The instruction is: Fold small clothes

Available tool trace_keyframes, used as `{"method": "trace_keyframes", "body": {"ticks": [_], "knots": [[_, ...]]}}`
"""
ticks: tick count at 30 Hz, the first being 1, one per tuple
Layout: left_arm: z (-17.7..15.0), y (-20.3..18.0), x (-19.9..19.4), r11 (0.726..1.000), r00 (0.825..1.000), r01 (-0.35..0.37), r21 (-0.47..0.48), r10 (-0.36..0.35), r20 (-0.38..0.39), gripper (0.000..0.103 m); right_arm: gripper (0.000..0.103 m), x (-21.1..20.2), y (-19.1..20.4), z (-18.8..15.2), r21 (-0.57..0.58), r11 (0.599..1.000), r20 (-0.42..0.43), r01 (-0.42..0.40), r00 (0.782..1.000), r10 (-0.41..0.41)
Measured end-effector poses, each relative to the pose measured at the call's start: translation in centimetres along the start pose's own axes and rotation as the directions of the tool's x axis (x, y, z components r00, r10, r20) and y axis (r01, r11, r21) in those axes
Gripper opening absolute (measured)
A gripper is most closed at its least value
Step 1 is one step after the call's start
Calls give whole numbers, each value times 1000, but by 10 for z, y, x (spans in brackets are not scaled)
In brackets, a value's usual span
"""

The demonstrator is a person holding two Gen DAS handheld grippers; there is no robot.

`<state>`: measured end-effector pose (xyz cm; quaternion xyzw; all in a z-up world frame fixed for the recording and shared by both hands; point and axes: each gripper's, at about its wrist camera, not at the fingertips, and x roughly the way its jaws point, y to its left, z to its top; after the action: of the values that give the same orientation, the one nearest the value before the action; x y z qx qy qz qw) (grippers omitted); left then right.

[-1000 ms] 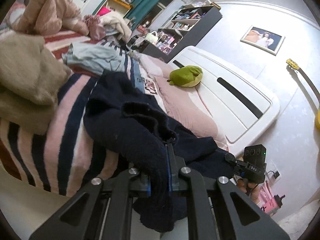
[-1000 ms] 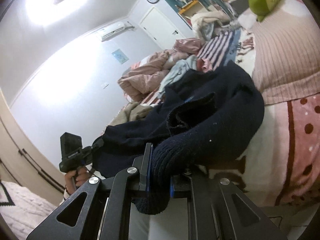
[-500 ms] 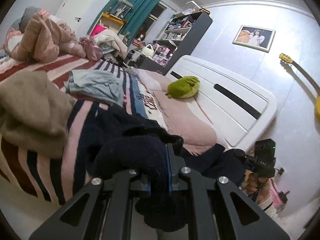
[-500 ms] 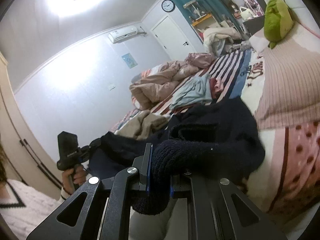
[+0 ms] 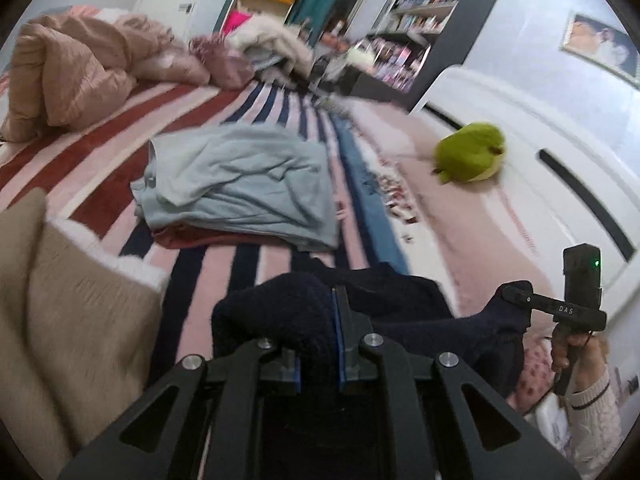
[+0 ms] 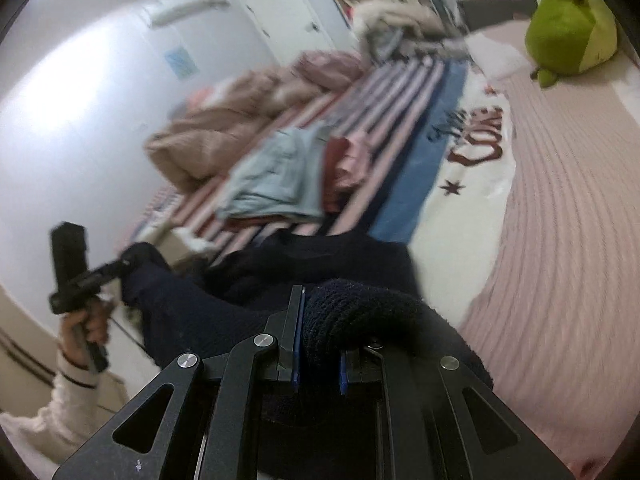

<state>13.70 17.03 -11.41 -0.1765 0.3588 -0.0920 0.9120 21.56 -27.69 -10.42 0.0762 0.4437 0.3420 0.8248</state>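
A dark navy knit garment [image 5: 384, 300] hangs between my two grippers over the near edge of the bed. My left gripper [image 5: 318, 312] is shut on one thick bunched end of it. My right gripper [image 6: 320, 312] is shut on the other bunched end [image 6: 360, 312]. The right gripper also shows in the left wrist view [image 5: 520, 300], and the left gripper in the right wrist view [image 6: 120, 266], each with navy cloth in its tip. The middle of the garment sags onto the striped bedspread [image 5: 224, 264].
A light blue folded garment [image 5: 240, 184] lies on a dark red one in mid-bed. A beige fleece [image 5: 60, 320] lies at near left. A pink duvet heap [image 5: 72, 76], a green plush toy [image 5: 472, 156] and a white headboard [image 5: 540, 168] lie beyond.
Both grippers have risen and tilted, still holding the navy garment. The garment has been pulled off the bed middle toward the near edge and now lies lower and more bunched.
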Motion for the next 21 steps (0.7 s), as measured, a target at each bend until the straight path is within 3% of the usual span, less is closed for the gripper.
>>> {"method": "trace_keyframes", "body": {"ticks": [3,4,5,6,8,10,12,13,15,16,17,18,19,21], "knots": [[10,13,41,1000,996,-11,-22,10,-86,14,11,37,-23,12,37,998,-76,40,996,-37],[11,16,53,999,993,-5,-31,1,-120,22,11,47,-30,15,57,997,-102,42,994,-36],[11,19,61,999,989,6,-42,-13,-150,35,20,55,-36,14,80,996,-130,32,991,-22],[9,21,64,998,984,37,-53,-46,-174,41,31,59,-40,12,94,995,-150,19,989,-5],[5,21,56,995,980,91,-47,-98,-173,59,46,57,-40,6,79,997,-175,2,985,11],[2,17,37,994,983,106,4,-105,-152,64,53,46,-36,2,48,999,-171,10,985,-2],[-1,12,16,992,986,111,60,-102,-135,65,68,25,-29,-1,7,999,-134,54,990,-52],[-3,9,5,988,984,131,81,-120,-132,65,69,16,-25,-2,-11,998,-112,60,992,-61],[-7,2,-6,979,978,171,108,-155,-139,65,68,0,-13,-5,-43,999,-72,22,997,-25],[-11,-4,-8,974,974,187,128,-168,-150,57,66,-5,-7,-7,-54,998,-65,-12,998,8],[-15,-11,-7,970,973,192,150,-168,-161,44,60,-7,-1,-10,-60,997,-58,-54,997,51],[-20,-19,-2,967,972,189,174,-159,-174,39,51,-4,3,-13,-61,995,-60,-75,996,71],[-24,-25,8,966,970,183,181,-148,-192,37,46,4,8,-16,-67,995,-79,-79,994,74],[-27,-28,28,971,966,179,155,-144,-215,37,25,26,11,-20,-84,995,-131,-49,991,38]]}}
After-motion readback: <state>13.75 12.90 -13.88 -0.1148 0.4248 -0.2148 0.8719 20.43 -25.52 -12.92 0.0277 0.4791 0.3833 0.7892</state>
